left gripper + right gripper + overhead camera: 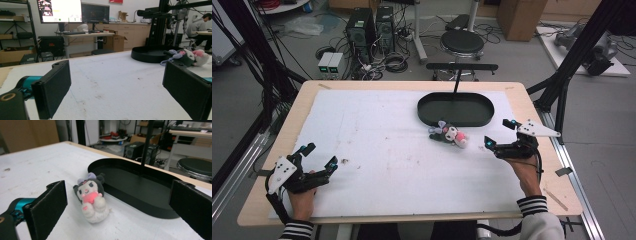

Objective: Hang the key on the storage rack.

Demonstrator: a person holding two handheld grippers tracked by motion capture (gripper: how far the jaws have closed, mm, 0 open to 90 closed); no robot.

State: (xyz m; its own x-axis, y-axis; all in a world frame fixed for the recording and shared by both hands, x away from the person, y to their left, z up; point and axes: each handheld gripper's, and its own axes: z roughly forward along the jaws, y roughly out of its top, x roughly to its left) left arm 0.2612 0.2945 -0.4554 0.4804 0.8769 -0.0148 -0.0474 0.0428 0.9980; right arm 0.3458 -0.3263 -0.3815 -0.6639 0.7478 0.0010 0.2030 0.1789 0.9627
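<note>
Black claw in each hand: left claw (318, 156), right claw (500, 133). Teal joints, flat black pads, grey 3-cornered top plates, black cables. Black/white striped cuffs are worn.

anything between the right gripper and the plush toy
Nothing: in the high view, only bare white table cover separates the right gripper from the plush toy. The right gripper view shows its open jaws facing the toy.

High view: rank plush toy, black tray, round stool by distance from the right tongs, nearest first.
1. Plush toy: on the white mat, just left of the right tongs.
2. Black tray: behind the toy, toward the table's far edge.
3. Round stool: on the floor beyond the table.
</note>
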